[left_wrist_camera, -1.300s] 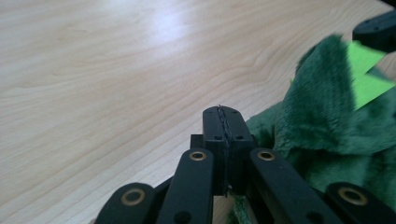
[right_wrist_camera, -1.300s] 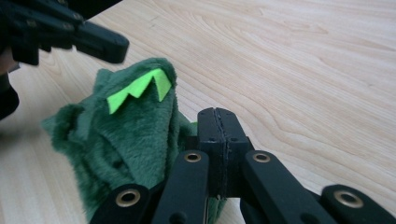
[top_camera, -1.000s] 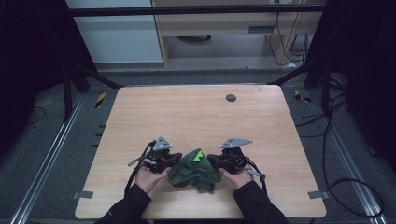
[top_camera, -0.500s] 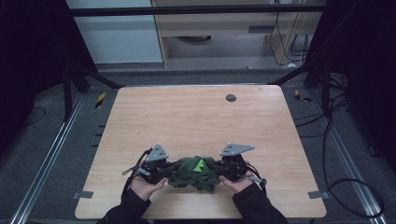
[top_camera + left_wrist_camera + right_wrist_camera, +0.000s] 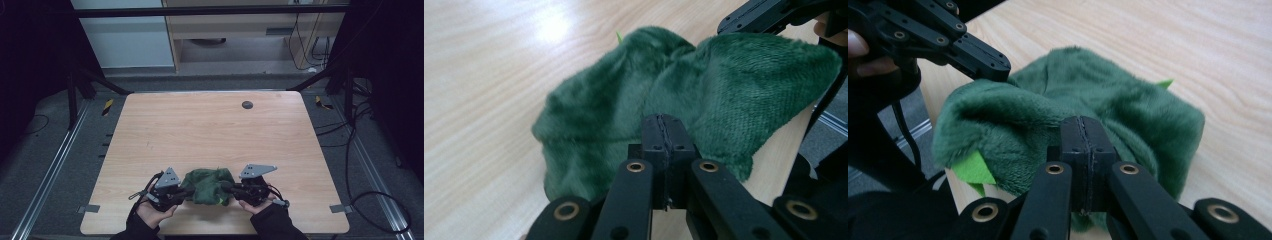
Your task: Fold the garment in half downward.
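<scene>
Dark green plush cloth (image 5: 207,185) with bright green tabs, pale wood table (image 5: 210,130).

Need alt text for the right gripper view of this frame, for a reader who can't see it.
The right gripper, its black fingers pressed shut, pinches a fold of a dark green plush cloth with a light green tag, bunched on a light wooden table. The left gripper grips the cloth's far side at upper left.
</scene>
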The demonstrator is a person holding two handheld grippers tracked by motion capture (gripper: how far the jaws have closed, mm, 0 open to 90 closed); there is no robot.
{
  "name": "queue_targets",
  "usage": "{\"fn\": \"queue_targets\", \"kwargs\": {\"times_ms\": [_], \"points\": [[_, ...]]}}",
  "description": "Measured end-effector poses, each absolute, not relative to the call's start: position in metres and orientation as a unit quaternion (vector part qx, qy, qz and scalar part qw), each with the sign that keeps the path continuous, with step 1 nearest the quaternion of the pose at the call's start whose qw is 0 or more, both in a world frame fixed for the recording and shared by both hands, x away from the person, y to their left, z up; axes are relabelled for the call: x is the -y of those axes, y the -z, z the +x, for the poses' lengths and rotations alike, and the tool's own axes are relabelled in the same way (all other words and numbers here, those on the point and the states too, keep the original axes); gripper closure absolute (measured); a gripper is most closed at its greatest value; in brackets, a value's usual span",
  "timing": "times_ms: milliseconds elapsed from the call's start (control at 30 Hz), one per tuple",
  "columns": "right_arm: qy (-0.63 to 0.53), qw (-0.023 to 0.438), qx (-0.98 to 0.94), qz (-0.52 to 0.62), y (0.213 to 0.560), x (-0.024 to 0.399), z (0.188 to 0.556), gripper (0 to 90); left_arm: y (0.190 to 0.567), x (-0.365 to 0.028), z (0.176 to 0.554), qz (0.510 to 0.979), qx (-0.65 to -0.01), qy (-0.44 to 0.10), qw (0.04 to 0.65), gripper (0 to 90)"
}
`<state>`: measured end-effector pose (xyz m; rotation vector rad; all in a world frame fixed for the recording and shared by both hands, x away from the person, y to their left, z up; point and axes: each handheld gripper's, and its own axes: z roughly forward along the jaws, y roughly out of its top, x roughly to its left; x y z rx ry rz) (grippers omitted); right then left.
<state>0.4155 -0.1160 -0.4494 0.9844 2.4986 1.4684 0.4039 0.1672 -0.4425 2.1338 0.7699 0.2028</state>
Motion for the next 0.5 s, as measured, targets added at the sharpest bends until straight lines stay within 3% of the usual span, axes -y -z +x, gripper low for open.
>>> {"fn": "queue_targets", "kwargs": {"times_ms": [267,500], "points": [[-0.478,0.035,-0.816,0.324,0.451,0.123,0.407,89.5,0.448,-0.169,0.401,0.853,-0.312,-0.078,0.411,89.6],[-0.495,0.059,-0.801,0.332,0.442,0.128,0.413,89.9,0.439,-0.169,0.404,0.845,-0.315,-0.095,0.421,89.6]]}}
